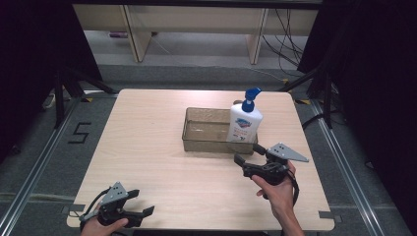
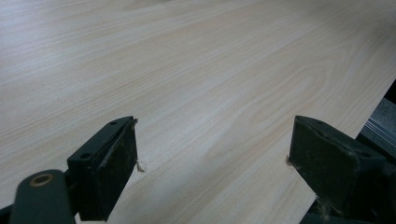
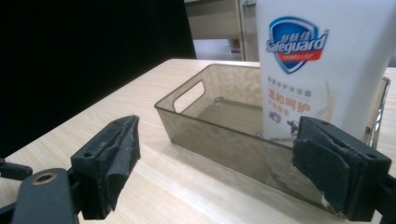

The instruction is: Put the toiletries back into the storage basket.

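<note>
The right tool stands with its jaws spread wide and nothing between them, just in front of the tray's near wall and aimed at the bottle. The left tool is likewise open and empty, resting low over the near left corner of the worktop, well apart from the tray.

Taking the tray as the landmark: it is a smoky, see-through plastic bin with cut-out handles, sitting right of the worktop's middle. The soap bottle stands upright inside it, in its right end, close against the near wall.

The bottle is white plastic with a blue pump head, and its label is glossy, so I judge it smooth and somewhat slippery. If it is full it will be fairly heavy for its width, and top-heavy once tilted. The walls probably give a little under pressure, but it is not fragile. The flat body above the tray's rim, across its narrower sides, looks like the best place to grip. The pump neck is thin and could swivel or press down. The tray itself seems light and may slide if nudged.
</note>
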